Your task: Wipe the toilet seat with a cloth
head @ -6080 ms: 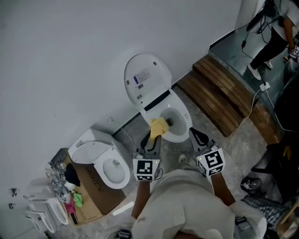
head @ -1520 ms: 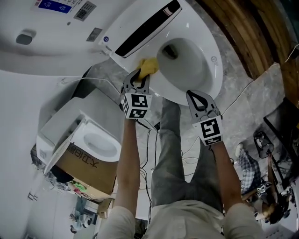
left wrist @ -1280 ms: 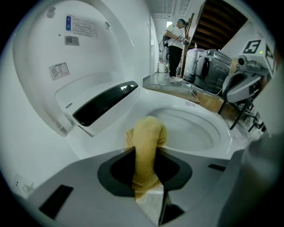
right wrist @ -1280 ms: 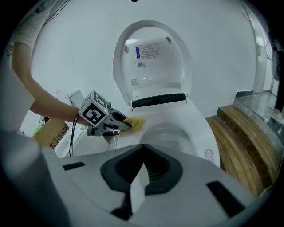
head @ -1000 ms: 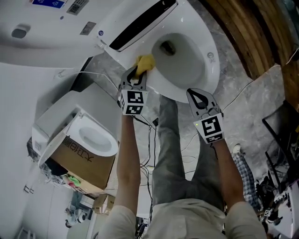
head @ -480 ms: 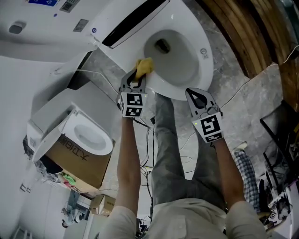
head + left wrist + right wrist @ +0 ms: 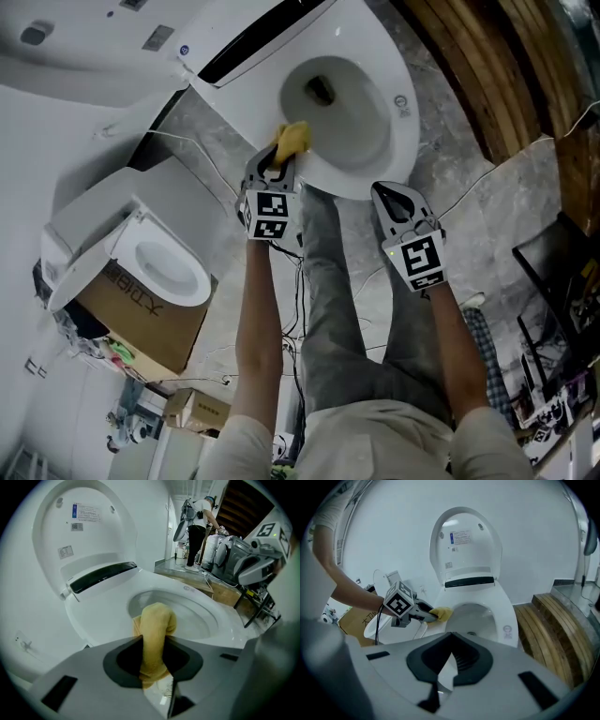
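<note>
On toilet seat (image 7: 405,131), left side: yellow cloth (image 7: 292,138) touching rim.
Left gripper (image 7: 277,157): jaws clamped on cloth.
Right gripper (image 7: 391,194): jaws together, empty, near seat front.
Lid sticker (image 7: 85,512): blue-headed, print unreadable.

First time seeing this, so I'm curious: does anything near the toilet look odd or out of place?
Yes. A second toilet sits on a cardboard box beside the open toilet, and loose cables trail over the floor. Nothing looks spilled.
</note>
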